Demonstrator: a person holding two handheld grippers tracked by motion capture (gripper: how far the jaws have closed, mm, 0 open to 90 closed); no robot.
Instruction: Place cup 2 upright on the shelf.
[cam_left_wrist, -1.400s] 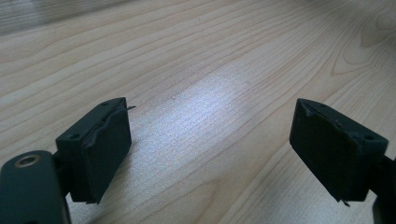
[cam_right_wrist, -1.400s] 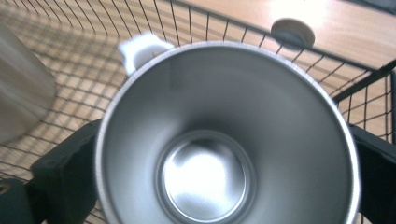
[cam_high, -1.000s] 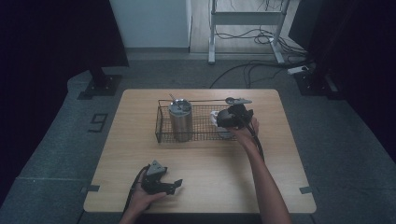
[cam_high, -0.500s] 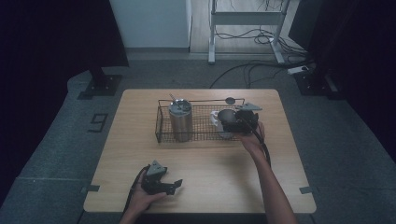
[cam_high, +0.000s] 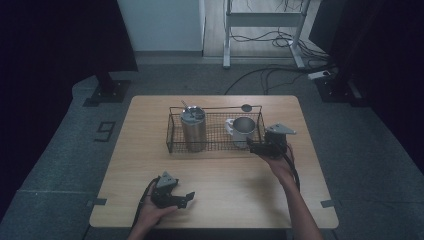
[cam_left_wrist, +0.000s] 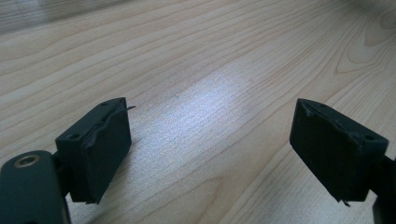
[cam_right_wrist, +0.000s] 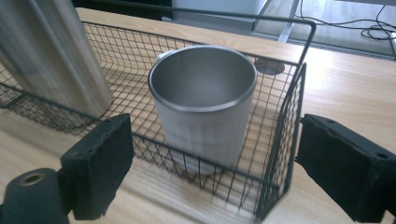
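**Count on the bench**

One wooden bench (cam_high: 215, 175). One black wire basket (cam_high: 216, 131) on it. Two metal vessels inside: one tall steel tumbler (cam_high: 193, 129) with a lid, and one open steel cup (cam_right_wrist: 203, 105), which seems to have a pale handle. Two tongs: left tongs (cam_high: 184, 199) and right tongs (cam_high: 254, 148).

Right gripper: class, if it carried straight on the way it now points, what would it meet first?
Probably the wire basket: its near corner stands right ahead of the right gripper, between the open, empty jaws, which have just been closing. The steel cup stands behind the mesh.
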